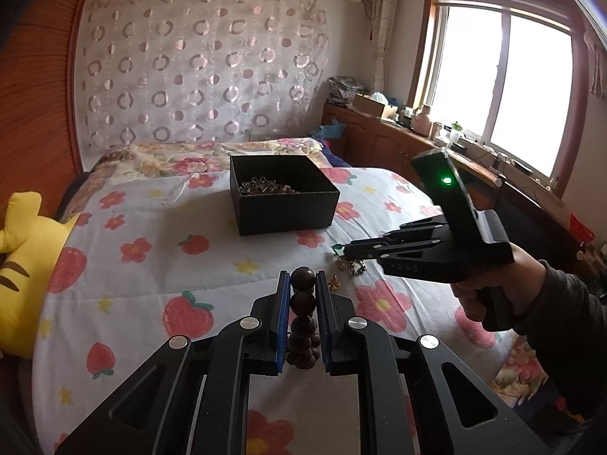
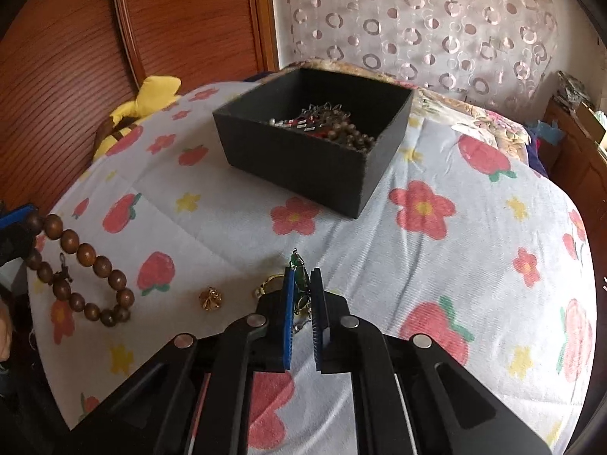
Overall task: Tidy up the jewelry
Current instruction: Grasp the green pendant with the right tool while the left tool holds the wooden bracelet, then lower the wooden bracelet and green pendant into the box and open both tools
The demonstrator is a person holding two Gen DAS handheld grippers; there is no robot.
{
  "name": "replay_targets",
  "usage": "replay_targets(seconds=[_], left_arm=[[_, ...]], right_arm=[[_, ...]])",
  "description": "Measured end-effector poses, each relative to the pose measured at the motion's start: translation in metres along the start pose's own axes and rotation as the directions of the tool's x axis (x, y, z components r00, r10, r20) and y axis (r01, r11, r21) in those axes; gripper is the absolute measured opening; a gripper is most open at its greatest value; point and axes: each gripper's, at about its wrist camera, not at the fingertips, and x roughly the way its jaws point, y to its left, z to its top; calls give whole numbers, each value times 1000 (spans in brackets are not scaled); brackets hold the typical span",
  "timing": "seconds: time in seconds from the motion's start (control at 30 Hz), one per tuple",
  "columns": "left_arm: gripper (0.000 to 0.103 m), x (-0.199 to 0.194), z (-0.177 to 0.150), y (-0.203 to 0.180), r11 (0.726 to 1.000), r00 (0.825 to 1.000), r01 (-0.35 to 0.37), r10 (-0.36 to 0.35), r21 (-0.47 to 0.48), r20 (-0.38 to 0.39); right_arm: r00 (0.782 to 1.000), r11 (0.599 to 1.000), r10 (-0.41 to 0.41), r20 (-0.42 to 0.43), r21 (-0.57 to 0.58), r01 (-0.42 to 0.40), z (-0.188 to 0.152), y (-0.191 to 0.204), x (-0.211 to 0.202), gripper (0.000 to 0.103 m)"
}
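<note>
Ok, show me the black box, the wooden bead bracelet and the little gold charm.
black box (image 2: 303, 167): right wrist view, front wall.
bead bracelet (image 2: 86, 254): right wrist view, one upper bead.
gold charm (image 2: 211, 298): right wrist view, its middle.

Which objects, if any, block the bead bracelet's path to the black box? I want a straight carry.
Nothing visible does. Between the bead bracelet in the left gripper and the black box lies only bare bedspread.

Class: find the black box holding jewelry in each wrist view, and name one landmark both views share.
Left wrist view: black box sits centre, on the bedspread beyond the left gripper.
Right wrist view: black box sits upper centre, beyond the right gripper.
Shared landmark: the circle-patterned curtain.
</note>
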Motion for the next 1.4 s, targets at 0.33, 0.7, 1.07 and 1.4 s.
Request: replay_targets(seconds=[0.33, 0.7, 1.07, 1.4], left_arm=[[12, -1, 13, 3, 1000, 1000, -1, 1, -4, 23], [12, 1, 61, 16, 999, 996, -34, 32, 21, 82], [12, 16, 104, 23, 997, 993, -61, 56, 45, 104], [12, 52, 137, 29, 996, 995, -76, 72, 48, 65]], right_arm=[[991, 1000, 4, 132, -13, -3, 12, -1, -55, 9], [969, 998, -10, 247, -59, 25, 72, 1, -82, 9], [977, 998, -62, 203, -12, 66, 115, -16, -37, 10], [983, 997, -83, 165, 7, 83, 102, -28, -25, 11]])
